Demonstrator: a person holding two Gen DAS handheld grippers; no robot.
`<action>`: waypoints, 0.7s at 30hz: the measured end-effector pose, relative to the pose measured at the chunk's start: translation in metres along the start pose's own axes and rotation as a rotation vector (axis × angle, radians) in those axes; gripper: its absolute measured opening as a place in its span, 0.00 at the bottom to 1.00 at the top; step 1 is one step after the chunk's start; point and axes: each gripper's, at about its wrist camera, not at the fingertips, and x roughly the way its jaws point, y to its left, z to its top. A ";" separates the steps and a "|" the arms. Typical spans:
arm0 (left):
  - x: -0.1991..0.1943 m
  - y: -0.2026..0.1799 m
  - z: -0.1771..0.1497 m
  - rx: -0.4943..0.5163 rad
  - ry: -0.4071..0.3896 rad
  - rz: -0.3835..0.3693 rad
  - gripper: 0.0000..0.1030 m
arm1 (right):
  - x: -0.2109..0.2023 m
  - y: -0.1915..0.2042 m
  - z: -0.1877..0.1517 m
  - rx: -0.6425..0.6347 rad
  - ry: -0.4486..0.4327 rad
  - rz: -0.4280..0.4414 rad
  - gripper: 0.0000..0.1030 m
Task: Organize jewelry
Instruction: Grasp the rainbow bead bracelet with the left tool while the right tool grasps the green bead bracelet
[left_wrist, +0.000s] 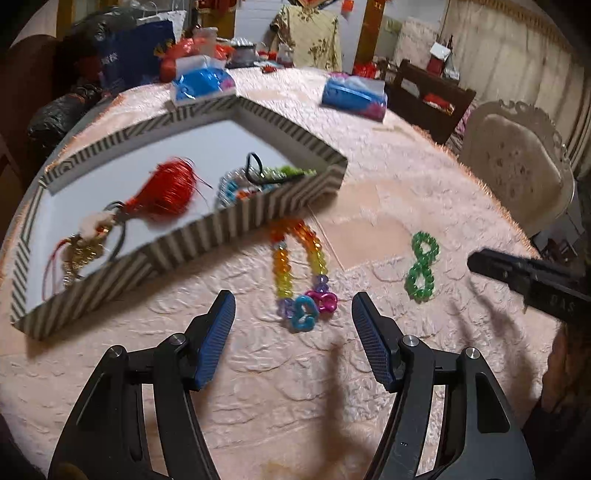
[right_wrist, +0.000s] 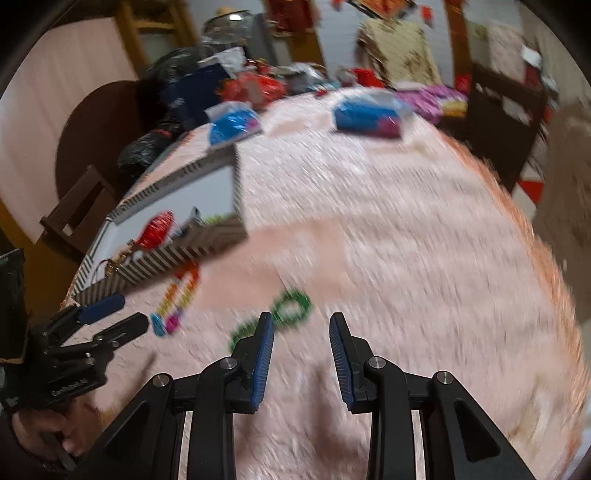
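Observation:
A striped box (left_wrist: 236, 218) on the pink tablecloth holds a red tassel (left_wrist: 166, 192), a gold charm (left_wrist: 81, 251) and a beaded bracelet (left_wrist: 232, 184). A rainbow bead bracelet (left_wrist: 299, 266) with flower charms lies on the cloth just outside the box. My left gripper (left_wrist: 293, 297) is open above its near end, pads touching nothing. A green bead bracelet (left_wrist: 423, 266) lies twisted further right. In the blurred right wrist view, my right gripper (right_wrist: 301, 319) is open and empty. The green bracelet (right_wrist: 291, 304) lies by its left finger, partly hidden. The left gripper (right_wrist: 133, 312) is near the rainbow bracelet (right_wrist: 177, 299).
Two blue packets (left_wrist: 201, 83) (left_wrist: 354, 96) lie further back on the table. Bags and red clutter crowd its far edge. A pale ornate chair (left_wrist: 517, 170) stands at the right. The right gripper (left_wrist: 491, 266) reaches in from the right edge. A hand (right_wrist: 55, 424) holds the left gripper.

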 end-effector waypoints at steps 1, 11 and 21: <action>0.004 0.000 0.000 0.001 0.008 0.013 0.64 | 0.003 -0.004 -0.005 0.019 0.011 0.010 0.29; 0.018 -0.010 -0.006 0.024 -0.013 0.080 0.34 | 0.016 0.011 -0.012 -0.017 0.046 0.116 0.29; 0.011 -0.003 -0.013 -0.029 -0.022 0.052 0.15 | 0.043 0.032 0.003 -0.087 0.035 0.156 0.29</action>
